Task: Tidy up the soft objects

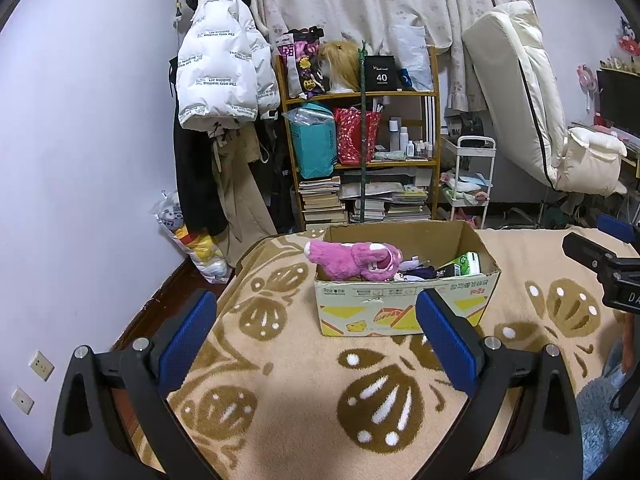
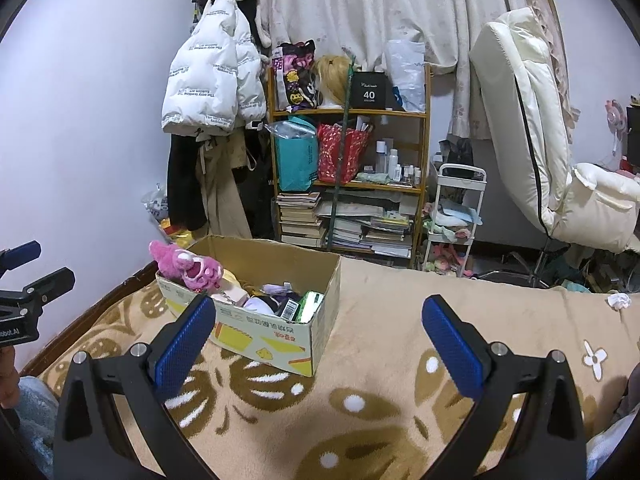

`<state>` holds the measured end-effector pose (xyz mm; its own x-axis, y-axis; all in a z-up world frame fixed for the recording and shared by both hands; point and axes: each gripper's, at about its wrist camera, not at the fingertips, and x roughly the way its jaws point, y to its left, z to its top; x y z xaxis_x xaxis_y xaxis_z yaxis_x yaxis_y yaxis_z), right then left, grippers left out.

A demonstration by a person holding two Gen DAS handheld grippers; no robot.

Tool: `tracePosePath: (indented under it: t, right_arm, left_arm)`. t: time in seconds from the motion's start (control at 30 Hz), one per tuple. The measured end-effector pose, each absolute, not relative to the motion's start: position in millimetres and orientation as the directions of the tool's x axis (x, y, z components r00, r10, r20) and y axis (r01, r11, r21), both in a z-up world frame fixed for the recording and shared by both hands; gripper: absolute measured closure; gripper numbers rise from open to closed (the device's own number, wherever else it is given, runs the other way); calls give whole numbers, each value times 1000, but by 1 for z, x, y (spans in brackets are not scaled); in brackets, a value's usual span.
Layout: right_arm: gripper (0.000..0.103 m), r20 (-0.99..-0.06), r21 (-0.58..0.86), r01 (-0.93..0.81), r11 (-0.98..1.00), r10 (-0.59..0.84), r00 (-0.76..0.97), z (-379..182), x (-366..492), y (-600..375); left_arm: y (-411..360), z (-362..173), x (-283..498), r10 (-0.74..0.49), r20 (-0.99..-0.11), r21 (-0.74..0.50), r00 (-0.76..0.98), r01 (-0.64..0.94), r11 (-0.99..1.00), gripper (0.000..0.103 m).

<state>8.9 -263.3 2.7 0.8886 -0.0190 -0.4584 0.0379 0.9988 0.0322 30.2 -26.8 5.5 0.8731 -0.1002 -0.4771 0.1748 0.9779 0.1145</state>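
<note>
Both jaws stand wide apart and hold nothing. On the left gripper [image 1: 316,328] the blue pads [image 1: 450,340] frame the front of a box [image 1: 400,304]; the right gripper [image 2: 320,336] hovers over the blanket [image 2: 380,360] with that box at its left pad. The box sits on the blanket and holds a pink plush [image 1: 352,258] draped over its left rim, plus a green pack [image 1: 464,264] and other small soft things too jumbled to name. Behind stand a shelf [image 1: 360,136] of bags and books, a white jacket [image 1: 220,64] hanging on the wall, a cart [image 1: 468,184] and a cream chair [image 1: 532,112]. A crumpled tissue [image 2: 619,301] lies on the blanket at the far right. Each gripper points forward, low over the blanket, side by side.
</note>
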Motion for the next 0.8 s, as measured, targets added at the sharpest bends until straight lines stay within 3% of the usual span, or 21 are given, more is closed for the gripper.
tracePosePath:
  t: [0.8]
  right_arm:
    - [0,-457,31,38,999,-20,889,2,8,-269]
  left_arm:
    - [-29,4,30,-95,-472,136,876,179,974,4]
